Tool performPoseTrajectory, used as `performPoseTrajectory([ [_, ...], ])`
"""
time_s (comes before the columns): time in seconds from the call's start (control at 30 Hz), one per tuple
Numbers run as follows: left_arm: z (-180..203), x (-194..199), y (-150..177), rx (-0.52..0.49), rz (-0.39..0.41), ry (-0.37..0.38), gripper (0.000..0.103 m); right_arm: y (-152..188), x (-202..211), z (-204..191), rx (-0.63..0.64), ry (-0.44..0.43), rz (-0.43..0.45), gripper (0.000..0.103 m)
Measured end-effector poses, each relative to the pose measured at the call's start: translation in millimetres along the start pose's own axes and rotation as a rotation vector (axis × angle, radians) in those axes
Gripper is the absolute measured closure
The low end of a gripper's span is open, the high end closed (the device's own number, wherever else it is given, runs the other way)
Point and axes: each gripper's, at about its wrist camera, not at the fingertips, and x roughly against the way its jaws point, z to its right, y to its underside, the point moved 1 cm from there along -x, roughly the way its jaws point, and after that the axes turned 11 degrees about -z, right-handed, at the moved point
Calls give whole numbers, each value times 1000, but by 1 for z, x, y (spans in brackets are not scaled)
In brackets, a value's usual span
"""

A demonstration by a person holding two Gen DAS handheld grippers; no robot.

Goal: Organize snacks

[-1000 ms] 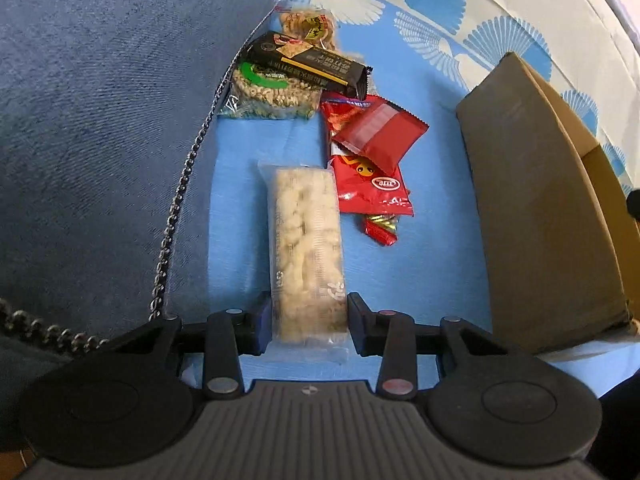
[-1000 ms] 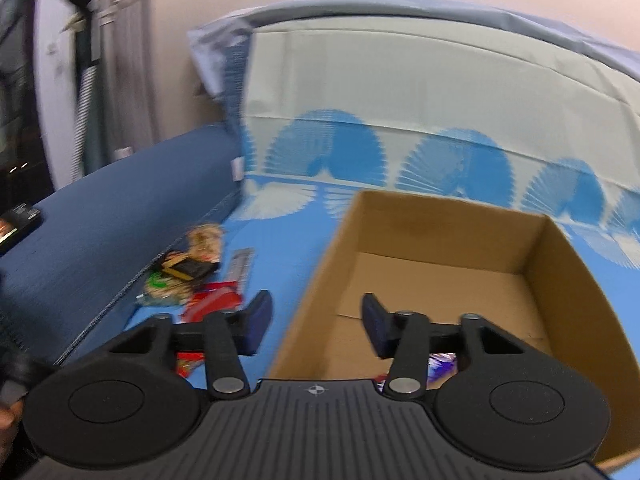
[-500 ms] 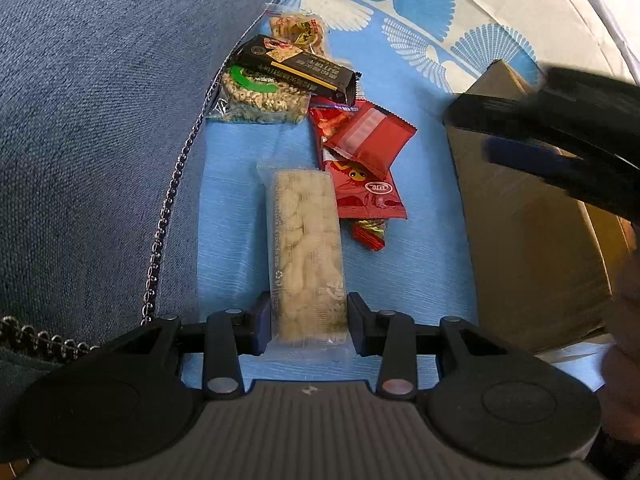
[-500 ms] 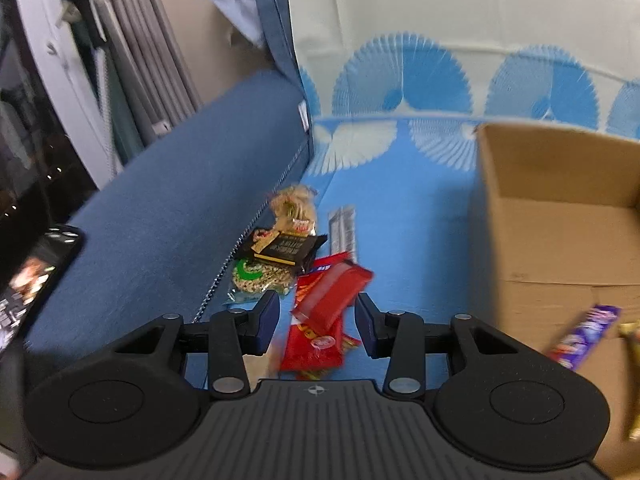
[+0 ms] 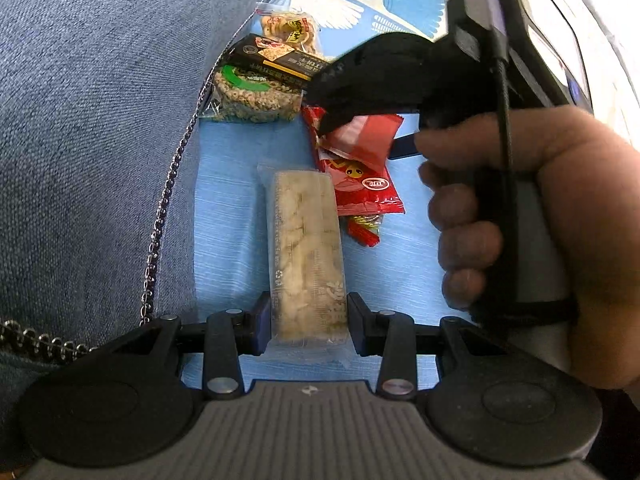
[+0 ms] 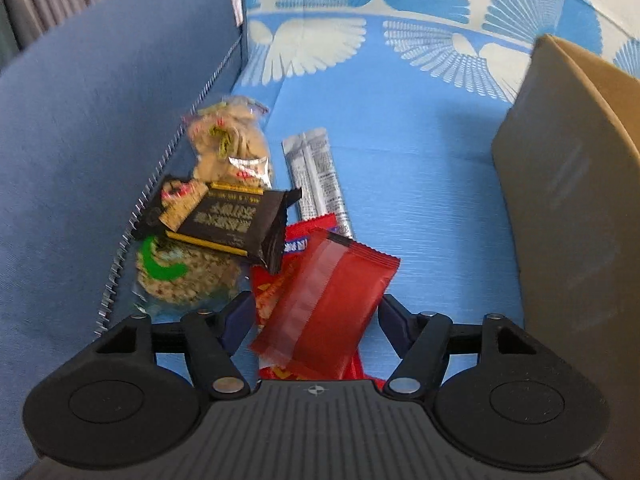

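Observation:
My left gripper (image 5: 307, 322) is shut on the near end of a long clear-wrapped pale puffed snack bar (image 5: 306, 252) that lies on the blue sheet. My right gripper (image 6: 316, 322) is open, its fingers either side of a red snack packet (image 6: 326, 304) that tops the pile; it also shows in the left wrist view (image 5: 370, 138), with the right gripper and the hand over it. Beside it lie a black bar (image 6: 224, 220), a green-labelled round cracker pack (image 6: 180, 276), a clear cookie bag (image 6: 228, 144) and a silver stick pack (image 6: 318, 182).
A cardboard box (image 6: 576, 208) stands at the right on the blue fan-patterned sheet (image 6: 400, 120). A dark blue sofa cushion (image 6: 80, 140) with a zipper rises along the left. More red packets (image 5: 360, 188) lie under the top one.
My right gripper has swung from over the box down to the snack pile and now straddles the red packet. My left gripper has stayed shut on the puffed bar.

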Motion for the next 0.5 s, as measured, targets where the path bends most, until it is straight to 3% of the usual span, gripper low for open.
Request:
performPoseTrajectory([
  [0.1, -1, -1, -1, 3, 1, 3, 60, 3, 1, 4, 7, -21, 28, 60],
  [0.13, -2, -1, -1, 4, 1, 4, 60, 5, 4, 7, 13, -31, 32, 72],
  [0.23, -3, -1, 0, 4, 2, 12, 60, 12, 14, 16, 42, -48, 51, 92],
  [0.5, -3, 2, 1, 11, 6, 14, 60, 40, 64, 40, 152, -178, 129, 96],
])
